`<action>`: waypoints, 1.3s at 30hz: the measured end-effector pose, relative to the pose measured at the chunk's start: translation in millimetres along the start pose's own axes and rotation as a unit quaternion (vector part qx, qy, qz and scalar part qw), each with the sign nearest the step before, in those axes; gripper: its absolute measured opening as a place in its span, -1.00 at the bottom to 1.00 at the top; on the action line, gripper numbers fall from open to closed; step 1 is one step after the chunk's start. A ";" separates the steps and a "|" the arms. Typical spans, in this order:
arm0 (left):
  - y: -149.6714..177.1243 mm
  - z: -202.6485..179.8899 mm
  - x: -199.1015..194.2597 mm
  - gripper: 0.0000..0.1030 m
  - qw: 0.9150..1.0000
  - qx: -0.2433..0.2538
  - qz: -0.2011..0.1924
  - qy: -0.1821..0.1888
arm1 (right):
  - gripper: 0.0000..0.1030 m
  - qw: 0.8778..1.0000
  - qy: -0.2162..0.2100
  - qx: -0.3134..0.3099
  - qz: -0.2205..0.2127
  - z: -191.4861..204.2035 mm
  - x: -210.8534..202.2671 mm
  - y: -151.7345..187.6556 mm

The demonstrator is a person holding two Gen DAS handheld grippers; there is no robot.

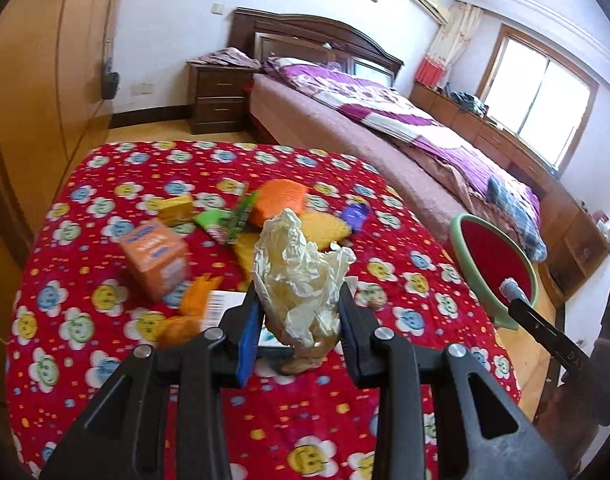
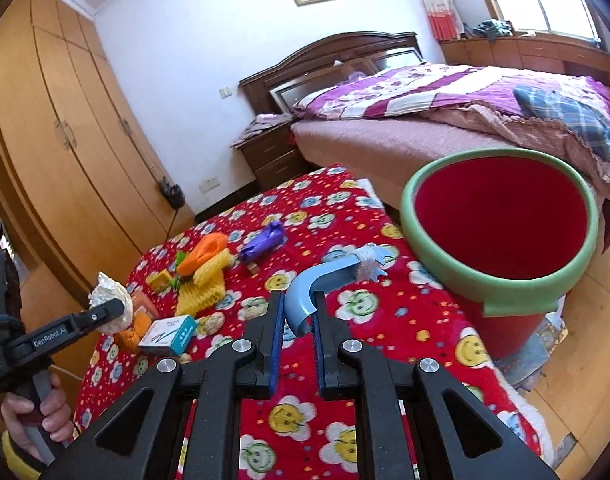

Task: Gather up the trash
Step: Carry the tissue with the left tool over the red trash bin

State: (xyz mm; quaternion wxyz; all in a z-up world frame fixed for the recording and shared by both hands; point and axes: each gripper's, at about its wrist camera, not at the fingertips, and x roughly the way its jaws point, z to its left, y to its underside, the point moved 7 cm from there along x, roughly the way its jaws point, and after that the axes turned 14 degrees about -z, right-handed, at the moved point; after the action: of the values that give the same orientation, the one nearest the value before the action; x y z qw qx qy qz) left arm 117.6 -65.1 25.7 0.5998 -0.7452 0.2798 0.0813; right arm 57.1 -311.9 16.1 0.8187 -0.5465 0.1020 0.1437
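In the left wrist view my left gripper (image 1: 300, 296) is shut on a crumpled cream paper wad (image 1: 301, 268), held above the red flowered tablecloth (image 1: 105, 168). My right gripper (image 2: 299, 300) is shut on a curved blue plastic piece (image 2: 325, 276) with a white tuft tied to its far end. A red bucket with a green rim (image 2: 411, 216) stands just off the table's right edge, ahead and to the right of the right gripper. From the right wrist view, the left gripper (image 2: 113, 312) and its wad (image 2: 107, 288) are at the table's left side.
Lying on the table are an orange box (image 1: 153, 256), a yellow box (image 1: 176, 208), a green wrapper (image 1: 225, 220), orange foam (image 1: 281, 200), yellow foam net (image 1: 321, 228), a purple wrapper (image 1: 355, 214), a white-teal box (image 2: 169, 334). Bed (image 2: 425, 148) beyond, wardrobe (image 2: 65, 140) on the left.
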 end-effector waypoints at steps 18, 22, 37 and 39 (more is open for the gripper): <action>2.4 -124.4 67.8 -0.31 0.991 0.084 0.040 0.095 | -0.75 0.996 0.083 0.027 -0.026 -91.7 -7.6 -31.6; 4.3 -158.9 85.8 -0.31 0.986 0.102 0.048 0.123 | -0.75 0.993 0.108 0.030 -0.028 -116.2 -10.3 -36.3; 21.4 -248.9 153.2 -0.30 0.971 0.149 0.079 0.172 | -0.75 0.988 0.142 0.049 -0.019 -169.8 4.0 -43.0; 25.4 -254.5 159.9 -0.30 0.969 0.159 0.080 0.174 | -0.75 0.988 0.144 0.054 -0.017 -175.0 6.4 -41.6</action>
State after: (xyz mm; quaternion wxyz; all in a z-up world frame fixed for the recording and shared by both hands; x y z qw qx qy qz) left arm 182.8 -358.4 -0.9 0.6445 -0.6183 0.4474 -0.0473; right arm 75.8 -487.8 -16.9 0.8261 -0.5182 0.2172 0.0435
